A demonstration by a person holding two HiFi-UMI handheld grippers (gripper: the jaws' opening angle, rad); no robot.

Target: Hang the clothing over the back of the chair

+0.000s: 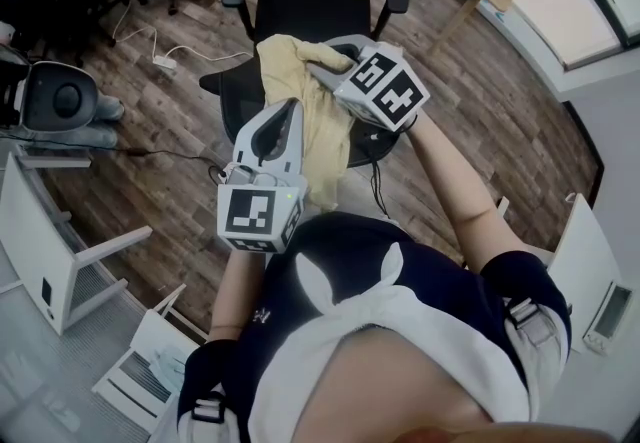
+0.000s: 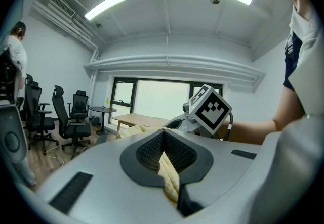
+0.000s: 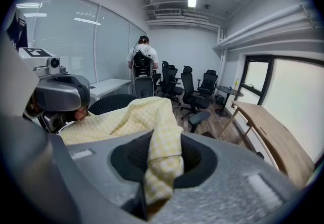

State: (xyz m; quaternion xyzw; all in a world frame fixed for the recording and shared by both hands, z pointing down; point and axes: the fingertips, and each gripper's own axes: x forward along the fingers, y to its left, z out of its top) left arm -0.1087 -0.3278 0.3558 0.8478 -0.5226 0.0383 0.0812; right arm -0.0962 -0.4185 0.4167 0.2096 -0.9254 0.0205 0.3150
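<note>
Left claw [image 2: 163, 139] and right claw [image 3: 162, 152] each clamp the yellow clothing [image 1: 322, 136], spread over the chair [image 1: 310, 9] back (draping step, seemingly); next likely needs lowering, then release.

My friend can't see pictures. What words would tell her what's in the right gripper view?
The right gripper is clamped on a yellow checked cloth, which stretches left to the left gripper, with a black office chair just behind it. Farther back are more office chairs and a wooden table.
</note>
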